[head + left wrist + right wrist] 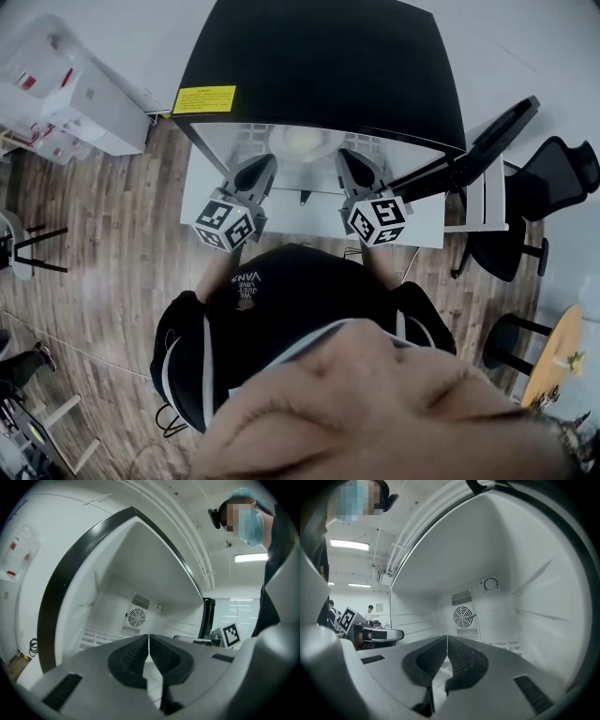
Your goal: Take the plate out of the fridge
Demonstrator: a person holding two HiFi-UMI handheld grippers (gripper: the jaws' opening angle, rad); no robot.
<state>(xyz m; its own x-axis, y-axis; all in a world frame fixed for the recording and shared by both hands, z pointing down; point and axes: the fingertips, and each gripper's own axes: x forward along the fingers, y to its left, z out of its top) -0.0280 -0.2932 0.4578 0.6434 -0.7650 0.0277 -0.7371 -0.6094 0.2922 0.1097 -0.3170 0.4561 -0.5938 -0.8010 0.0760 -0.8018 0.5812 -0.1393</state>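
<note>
**Open fridge, plate on shelf, two claws at the opening**

- Fridge [328,66]: black top and white interior; yellow label [204,98] at its front left corner. Door [487,141] swung open at the right.
- Plate [302,141]: white and round, inside the fridge on the wire shelf [246,134], between the two claw tips.
- Left claw [265,161]: closed, pads together, nothing seen held; points into the fridge.
- Right claw [345,155]: closed likewise and empty.
- Round fan grille [463,616]: on the back wall.

A: We've got a glossy black fridge top [319,66] here, wood-plank floor [103,253] below.
B: Inside we see smooth white plastic walls [534,588], a smooth pale plate [302,141]; left gripper [149,638] matt grey plastic, pads [131,656] dark, ribbed.
</note>
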